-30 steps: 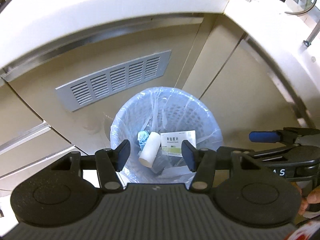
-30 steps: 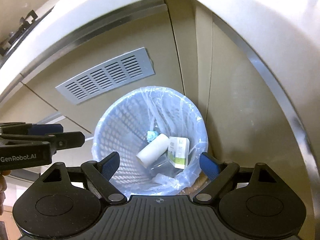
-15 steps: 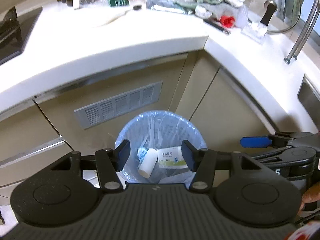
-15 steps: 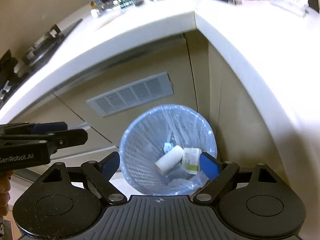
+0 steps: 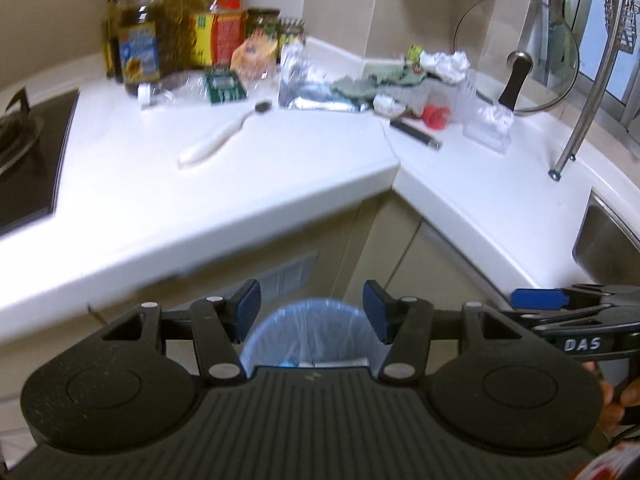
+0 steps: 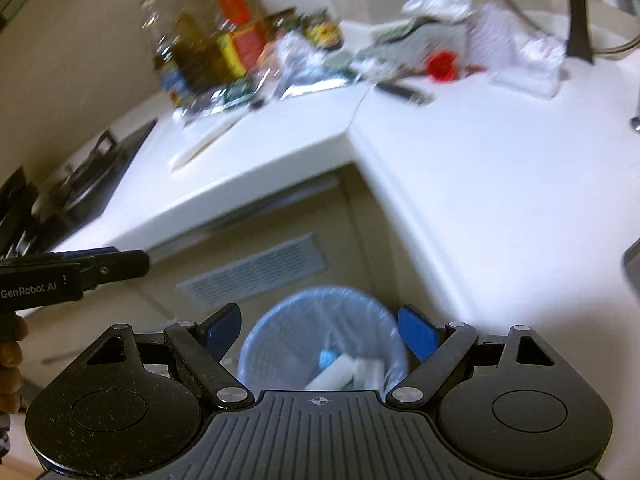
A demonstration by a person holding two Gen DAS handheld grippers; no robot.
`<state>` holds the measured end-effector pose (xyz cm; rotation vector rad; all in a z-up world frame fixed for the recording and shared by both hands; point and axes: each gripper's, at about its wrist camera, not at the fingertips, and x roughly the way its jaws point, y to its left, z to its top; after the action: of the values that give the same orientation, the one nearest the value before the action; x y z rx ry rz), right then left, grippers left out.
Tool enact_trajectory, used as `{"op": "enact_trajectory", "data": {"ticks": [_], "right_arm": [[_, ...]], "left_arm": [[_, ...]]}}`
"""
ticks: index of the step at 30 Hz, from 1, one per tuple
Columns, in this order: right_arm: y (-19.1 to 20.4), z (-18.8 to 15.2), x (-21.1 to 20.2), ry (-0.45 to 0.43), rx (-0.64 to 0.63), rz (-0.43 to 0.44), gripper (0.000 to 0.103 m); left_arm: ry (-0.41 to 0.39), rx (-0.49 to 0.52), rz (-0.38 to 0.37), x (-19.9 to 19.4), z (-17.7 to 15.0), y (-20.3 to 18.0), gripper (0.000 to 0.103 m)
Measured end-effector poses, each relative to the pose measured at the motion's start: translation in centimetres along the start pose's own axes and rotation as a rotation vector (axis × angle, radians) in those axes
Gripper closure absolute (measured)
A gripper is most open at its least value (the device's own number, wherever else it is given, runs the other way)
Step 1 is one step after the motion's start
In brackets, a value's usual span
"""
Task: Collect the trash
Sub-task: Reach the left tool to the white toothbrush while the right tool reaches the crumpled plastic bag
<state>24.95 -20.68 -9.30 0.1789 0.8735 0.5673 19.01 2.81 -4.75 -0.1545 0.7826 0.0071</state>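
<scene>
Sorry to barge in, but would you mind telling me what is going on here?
A person is collecting trash in a kitchen corner, a two-finger gripper in each hand. The left gripper and right gripper are both open and empty, above the lined bin on the floor. A paper roll and a small box already lie in it. Crumpled paper, foil and other clutter sit on the counter.

A white corner worktop [image 5: 224, 184] carries oil bottles [image 5: 140, 40] at the back, a glass pan lid [image 5: 516, 52] leaning upright, and a black hob [image 5: 28, 160] at its left end. A grey vent grille [image 6: 256, 276] sits in the cabinet front below.
</scene>
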Motion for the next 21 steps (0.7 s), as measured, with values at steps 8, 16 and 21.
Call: {"op": "enact_trajectory", "data": {"ticks": [8,16,21], "right_arm": [[-2.1,5.5,-0.9,-0.125,0.040,-0.053,0.018],[-4.1,13.1,0.0,-0.291,0.052,-0.139,0.018],[-5.7,16.9,1.9,-0.358,0.053,-0.189,0.019]], "left_arm": [[-0.049,0.039,-0.014,2.8,5.5,2.5,0.049],[-0.096,0.087,-0.025,6.1,11.2,4.5,0.049],[-0.108,0.112,-0.027,8.3,13.8,6.0,0.049]]}}
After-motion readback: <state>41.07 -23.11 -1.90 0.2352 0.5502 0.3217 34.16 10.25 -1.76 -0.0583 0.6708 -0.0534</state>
